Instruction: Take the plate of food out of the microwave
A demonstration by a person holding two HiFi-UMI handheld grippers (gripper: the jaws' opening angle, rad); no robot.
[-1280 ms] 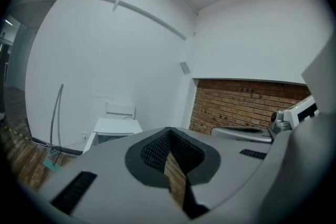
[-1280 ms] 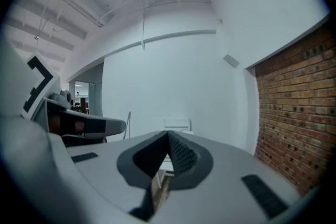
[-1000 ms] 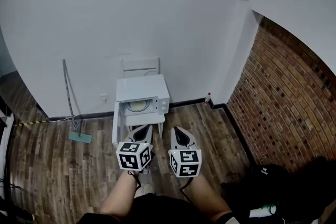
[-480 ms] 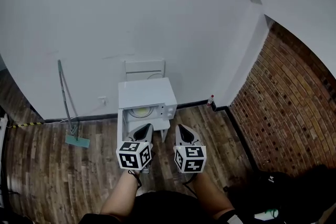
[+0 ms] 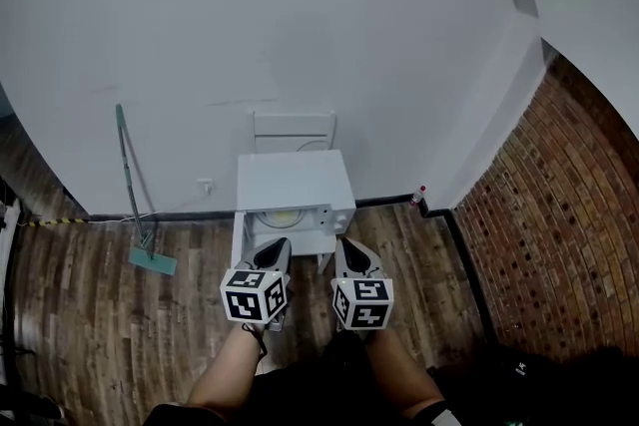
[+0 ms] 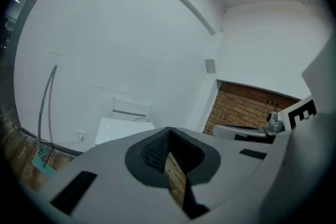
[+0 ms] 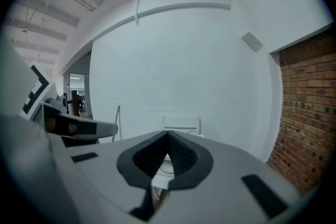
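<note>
A white microwave [image 5: 296,183] stands on a low white stand against the wall, its door [image 5: 240,239] swung open to the left. Inside the cavity shows a pale plate [image 5: 284,214] with yellowish food. My left gripper [image 5: 277,244] and right gripper [image 5: 345,242] hang side by side just in front of the microwave, short of the opening, both shut with nothing between the fingers. In the left gripper view the closed tips [image 6: 169,129] point over the microwave top [image 6: 122,129]. The right gripper [image 7: 168,134] in its own view aims at the microwave, mostly hidden behind it.
A mop [image 5: 134,183] leans on the white wall to the left, its green head [image 5: 152,261] on the wooden floor. A white panel [image 5: 293,130] stands behind the microwave. A brick wall [image 5: 559,214] closes the right side, with a small bottle [image 5: 417,194] at its corner.
The head view has swung right and come closer, so the microwave now sits nearer the gripper tips. Both grippers stay shut and side by side.
</note>
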